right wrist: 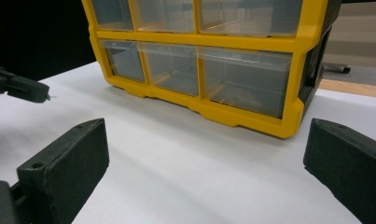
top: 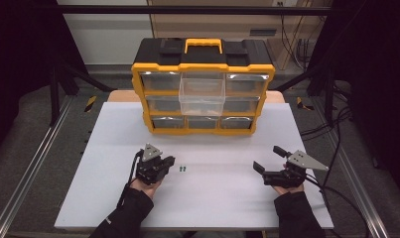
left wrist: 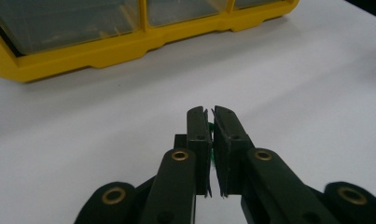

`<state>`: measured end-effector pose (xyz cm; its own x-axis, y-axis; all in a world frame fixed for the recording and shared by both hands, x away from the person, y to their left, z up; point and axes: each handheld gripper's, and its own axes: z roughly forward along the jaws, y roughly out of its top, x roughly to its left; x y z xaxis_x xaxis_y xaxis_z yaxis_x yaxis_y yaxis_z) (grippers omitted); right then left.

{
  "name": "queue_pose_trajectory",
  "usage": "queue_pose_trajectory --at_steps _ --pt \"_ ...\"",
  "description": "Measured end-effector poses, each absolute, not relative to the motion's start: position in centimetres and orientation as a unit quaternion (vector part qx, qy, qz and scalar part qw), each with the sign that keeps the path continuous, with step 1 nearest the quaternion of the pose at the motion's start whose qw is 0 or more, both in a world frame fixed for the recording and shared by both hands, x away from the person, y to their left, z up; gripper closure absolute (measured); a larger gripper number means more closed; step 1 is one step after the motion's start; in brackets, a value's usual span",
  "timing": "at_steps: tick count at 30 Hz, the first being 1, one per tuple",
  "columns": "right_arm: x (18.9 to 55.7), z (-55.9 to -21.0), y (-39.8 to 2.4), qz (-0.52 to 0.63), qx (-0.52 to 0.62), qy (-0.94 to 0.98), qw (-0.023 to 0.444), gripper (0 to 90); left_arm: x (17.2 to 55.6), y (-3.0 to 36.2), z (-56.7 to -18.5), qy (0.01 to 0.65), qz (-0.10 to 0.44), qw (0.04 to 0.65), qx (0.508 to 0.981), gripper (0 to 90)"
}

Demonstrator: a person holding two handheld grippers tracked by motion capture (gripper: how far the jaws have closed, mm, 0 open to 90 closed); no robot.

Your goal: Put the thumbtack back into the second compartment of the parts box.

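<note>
White table (top: 113,198) | left gripper (left wrist: 210,122) clamps green piece (left wrist: 211,127) | organizer (top: 202,94) well apart

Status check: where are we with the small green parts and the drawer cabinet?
Done: one clear drawer of the yellow cabinet stands pulled out in the middle column. In hand: the left gripper is shut on a small green part. Left: the small green bits on the white table, likely bound for that drawer. The right gripper waits open.
</note>
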<state>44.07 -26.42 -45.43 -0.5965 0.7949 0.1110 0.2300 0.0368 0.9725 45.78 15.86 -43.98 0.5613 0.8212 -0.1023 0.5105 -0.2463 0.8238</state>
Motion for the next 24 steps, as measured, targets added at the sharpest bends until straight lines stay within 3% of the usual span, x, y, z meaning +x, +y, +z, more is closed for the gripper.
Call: queue_pose_trajectory --at_steps 24 --pt "44.2 -45.5 -26.3 0.579 0.377 0.681 0.241 0.4 45.4 18.3 -36.5 0.373 0.183 0.487 0.768 84.9"
